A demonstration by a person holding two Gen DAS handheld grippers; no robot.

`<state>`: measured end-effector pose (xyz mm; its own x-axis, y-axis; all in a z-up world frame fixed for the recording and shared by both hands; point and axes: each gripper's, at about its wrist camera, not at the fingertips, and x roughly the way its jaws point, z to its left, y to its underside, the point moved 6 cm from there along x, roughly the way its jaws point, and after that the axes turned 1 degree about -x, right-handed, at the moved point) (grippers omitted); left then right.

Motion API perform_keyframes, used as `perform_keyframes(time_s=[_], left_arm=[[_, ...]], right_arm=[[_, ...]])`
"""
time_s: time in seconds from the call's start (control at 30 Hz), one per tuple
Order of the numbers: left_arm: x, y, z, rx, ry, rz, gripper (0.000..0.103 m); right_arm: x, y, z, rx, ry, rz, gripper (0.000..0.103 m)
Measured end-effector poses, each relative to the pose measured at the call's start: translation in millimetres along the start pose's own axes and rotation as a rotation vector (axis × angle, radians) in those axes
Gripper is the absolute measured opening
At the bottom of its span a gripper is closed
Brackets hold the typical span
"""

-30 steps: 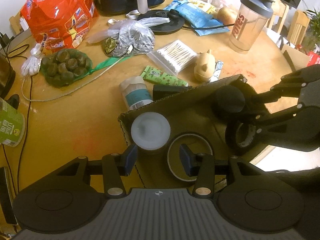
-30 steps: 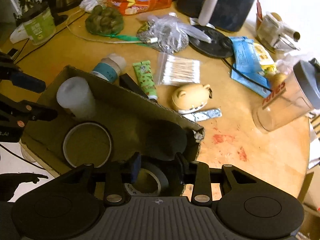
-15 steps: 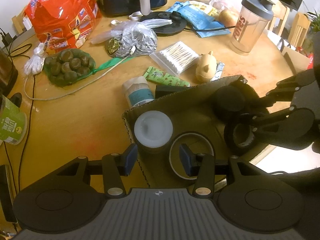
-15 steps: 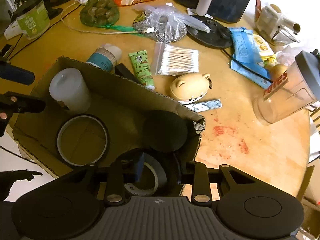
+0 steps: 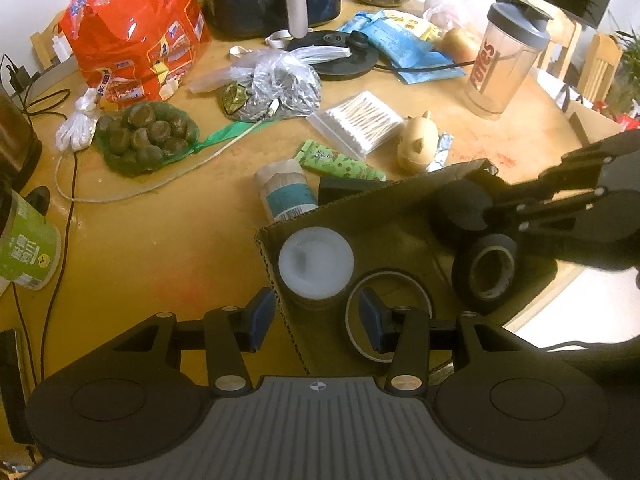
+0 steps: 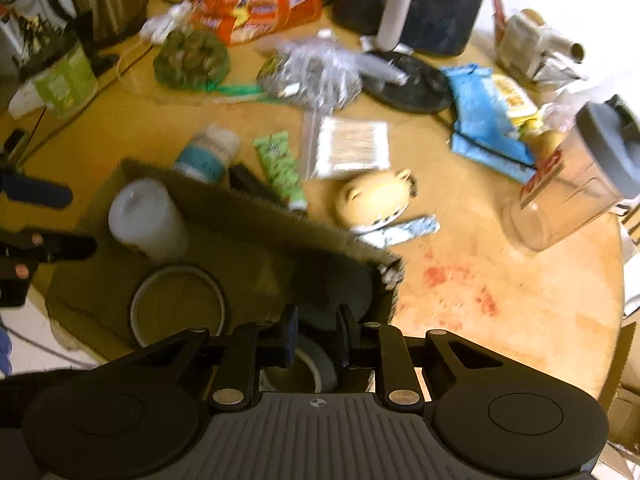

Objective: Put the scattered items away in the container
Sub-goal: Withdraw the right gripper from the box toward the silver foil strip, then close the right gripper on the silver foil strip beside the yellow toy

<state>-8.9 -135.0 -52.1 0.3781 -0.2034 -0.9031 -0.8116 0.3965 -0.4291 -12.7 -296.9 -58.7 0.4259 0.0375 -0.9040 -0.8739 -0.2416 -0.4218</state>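
right gripper (image 6: 316, 334) – jaws closing over black tape roll (image 5: 486, 270), contact unclear | left gripper (image 5: 316, 314) – half-open, empty, straddling cardboard box (image 5: 400, 204) wall

The right tongs (image 6: 316, 332) are closing around the wall of a dark grey tape roll (image 6: 316, 364) inside the brown cardboard box (image 6: 240, 208) on the bench (image 6: 460, 240).

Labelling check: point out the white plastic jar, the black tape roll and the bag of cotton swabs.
white plastic jar (image 5: 316, 262), left wrist view, top face
black tape roll (image 5: 486, 270), left wrist view, outer rim
clear bag of cotton swabs (image 5: 360, 122), left wrist view, middle
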Motion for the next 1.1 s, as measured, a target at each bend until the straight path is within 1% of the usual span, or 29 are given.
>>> perform_keyframes(time_s=[0.07,0.13,0.17,0.23,0.27,0.3,0.33,0.47,0.7,1.0,1.1], left_arm=[[0,-1,-1,0.001,0.014,-0.008,0.046],[1,-3,-3,0.002,0.024,-0.012,0.046],[2,-3,-4,0.002,0.028,-0.012,0.047],[4,-5,-6,0.0,0.036,-0.007,0.051],[5,-6,-7,-0.003,0.035,-0.004,0.053],[6,-7,-8,-0.005,0.033,0.0,0.054],[7,-8,-9,-0.008,0.031,0.004,0.054],[8,-13,-12,-0.008,0.027,0.007,0.054],[11,-22,-15,-0.037,0.006,0.014,0.055],[11,-25,-15,-0.089,-0.023,0.028,0.055],[12,-24,-13,-0.114,-0.029,0.033,0.055]], right_arm=[[-3,-3,-6,0.026,0.021,-0.021,0.029],[-6,-5,-14,0.049,0.045,-0.04,0.045],[-7,-5,-18,0.056,0.058,-0.045,0.049],[-9,-5,-26,0.071,0.085,-0.06,0.072],[-10,-5,-31,0.08,0.095,-0.067,0.079],[-9,-6,-36,0.09,0.103,-0.073,0.091],[-8,-7,-40,0.099,0.108,-0.075,0.097],[-2,-13,-54,0.129,0.108,-0.069,0.1],[7,-24,-68,0.121,0.104,-0.076,0.1],[21,-37,-83,0.108,0.068,-0.077,0.098],[27,-42,-88,0.098,0.062,-0.076,0.096]])
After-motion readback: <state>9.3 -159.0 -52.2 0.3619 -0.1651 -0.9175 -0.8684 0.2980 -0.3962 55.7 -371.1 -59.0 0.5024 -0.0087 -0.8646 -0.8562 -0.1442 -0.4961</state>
